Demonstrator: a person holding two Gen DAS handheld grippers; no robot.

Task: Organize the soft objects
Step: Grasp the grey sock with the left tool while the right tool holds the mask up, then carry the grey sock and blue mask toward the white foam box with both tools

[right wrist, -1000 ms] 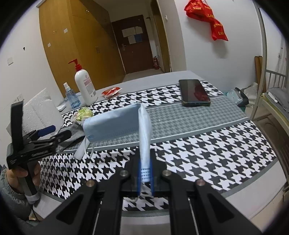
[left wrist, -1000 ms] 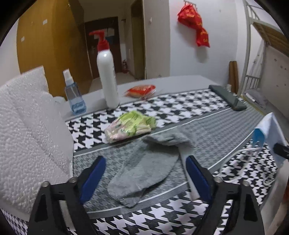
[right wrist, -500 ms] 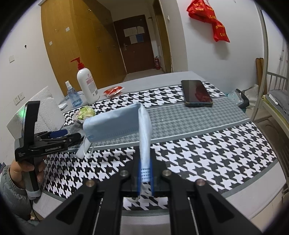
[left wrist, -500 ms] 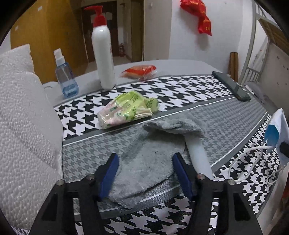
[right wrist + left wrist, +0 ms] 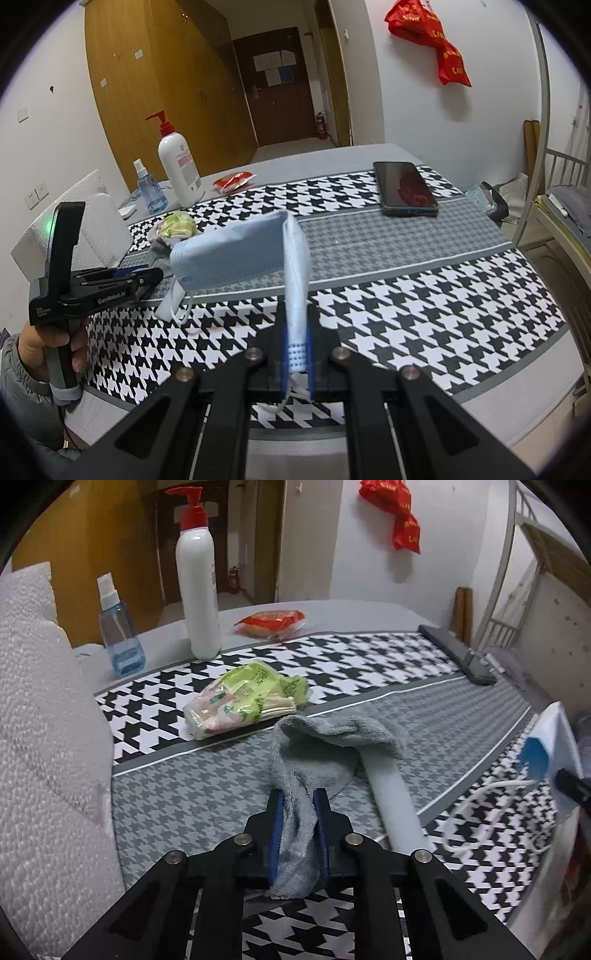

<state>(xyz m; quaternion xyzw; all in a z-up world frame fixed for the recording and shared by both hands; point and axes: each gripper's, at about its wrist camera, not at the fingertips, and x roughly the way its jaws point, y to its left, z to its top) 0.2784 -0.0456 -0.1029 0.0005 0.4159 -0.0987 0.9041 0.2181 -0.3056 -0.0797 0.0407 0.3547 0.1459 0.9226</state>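
Note:
A grey terry cloth lies crumpled on the houndstooth tablecloth. My left gripper is closing on its near end, and the blue pads squeeze the fabric between them. A white tube pokes out from under the cloth on the right. In the right wrist view the left gripper is held in a hand at the left edge. My right gripper is shut on a light blue face mask, which hangs folded above the table with its ear loops dangling.
A green tissue packet lies just behind the cloth. Further back stand a white pump bottle, a blue spray bottle and a red packet. White foam fills the left side. A phone lies at the far right.
The left gripper's jaws have gone from wide apart to pinching the near end of the grey cloth, bunching it up. The right gripper and the mask have stayed still.

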